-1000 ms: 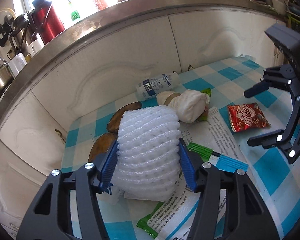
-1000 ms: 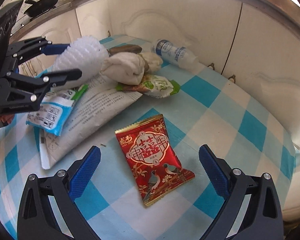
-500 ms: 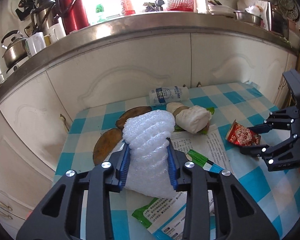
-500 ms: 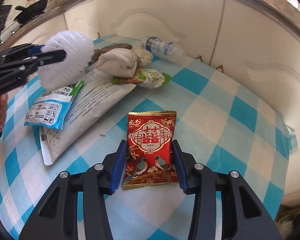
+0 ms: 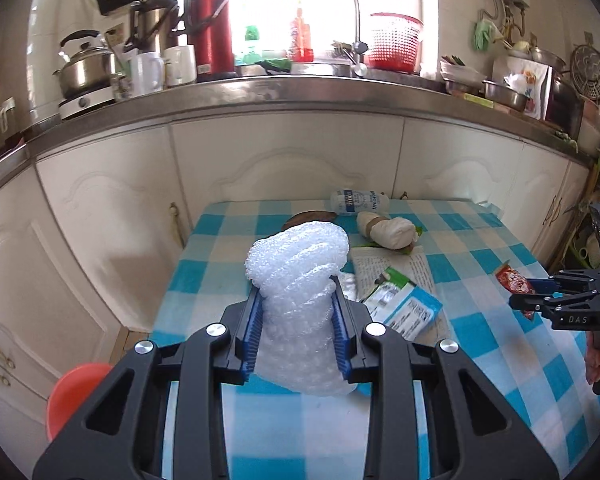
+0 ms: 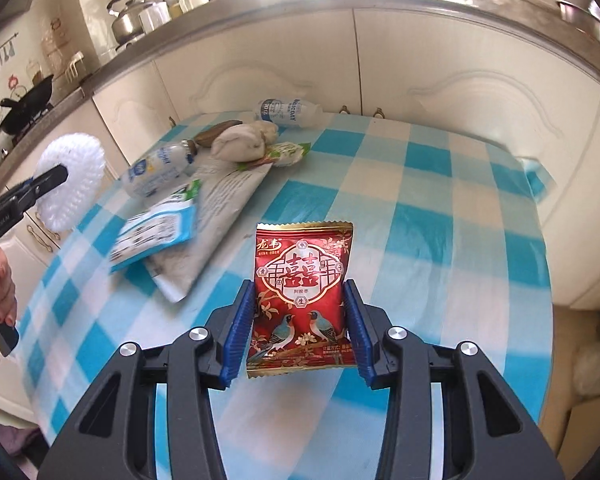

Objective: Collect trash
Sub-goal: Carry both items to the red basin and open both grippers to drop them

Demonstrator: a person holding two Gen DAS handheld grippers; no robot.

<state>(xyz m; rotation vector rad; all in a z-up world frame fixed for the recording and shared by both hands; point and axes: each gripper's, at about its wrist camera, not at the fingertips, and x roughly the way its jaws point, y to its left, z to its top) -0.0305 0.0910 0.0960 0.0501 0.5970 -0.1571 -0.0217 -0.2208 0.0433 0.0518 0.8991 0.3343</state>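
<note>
Checked blue-and-white cloth covers the counter [image 6: 440, 184] below me. My left tongs [image 5: 296, 320] are closed on the white foam net [image 5: 300, 272], my right tongs [image 6: 298, 328] closed on the red snack packet [image 6: 302, 280], both lifted clear of the cloth. So two pieces are picked up, by my reckoning, and neither is binned. Left on the counter I count two plastic bottles, one newspaper [image 6: 220, 204], one blue-and-white pouch [image 6: 156, 232], one white wad [image 6: 240, 144], one green wrapper [image 6: 288, 152].
</note>
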